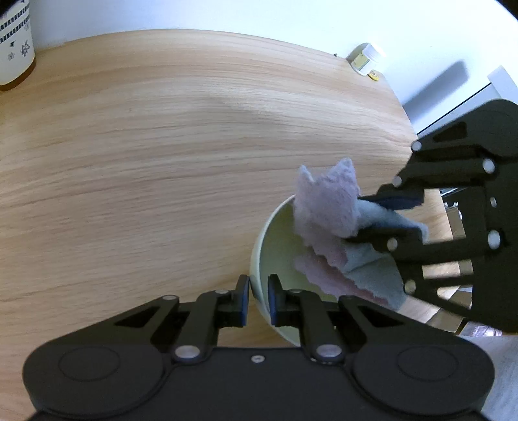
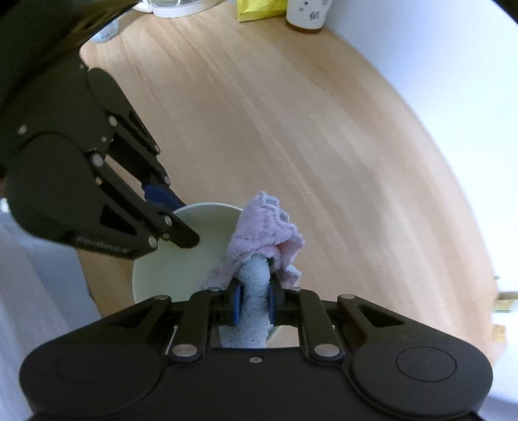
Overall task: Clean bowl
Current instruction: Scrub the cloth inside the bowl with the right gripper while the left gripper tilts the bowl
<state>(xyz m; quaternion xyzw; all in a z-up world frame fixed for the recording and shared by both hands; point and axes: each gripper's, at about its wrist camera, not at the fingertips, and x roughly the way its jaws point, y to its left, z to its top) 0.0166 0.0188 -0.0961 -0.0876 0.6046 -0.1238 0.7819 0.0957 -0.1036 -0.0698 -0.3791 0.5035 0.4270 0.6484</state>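
The fingers of the left gripper (image 1: 259, 299) are pinching the thin rim of a pale cream round bowl (image 1: 278, 256), one blue pad sitting outside the wall and the other inside it, so the bowl is tilting with its opening facing the other tool. The right gripper (image 2: 254, 306) is closing its fingers on a fluffy pink and pale blue cloth (image 2: 259, 252), the blue part bunching between the pads and the pink part flopping over just ahead of them. That cloth is lying against the bowl's inner wall at the far edge of the rim, seen from the left fingers. The bowl is sitting at the near corner of a light wooden bench (image 1: 162, 145). Well beyond the fingers, a white flowered canister (image 2: 306, 14) and a yellow packet (image 2: 259, 9) are standing at the back of the bench.
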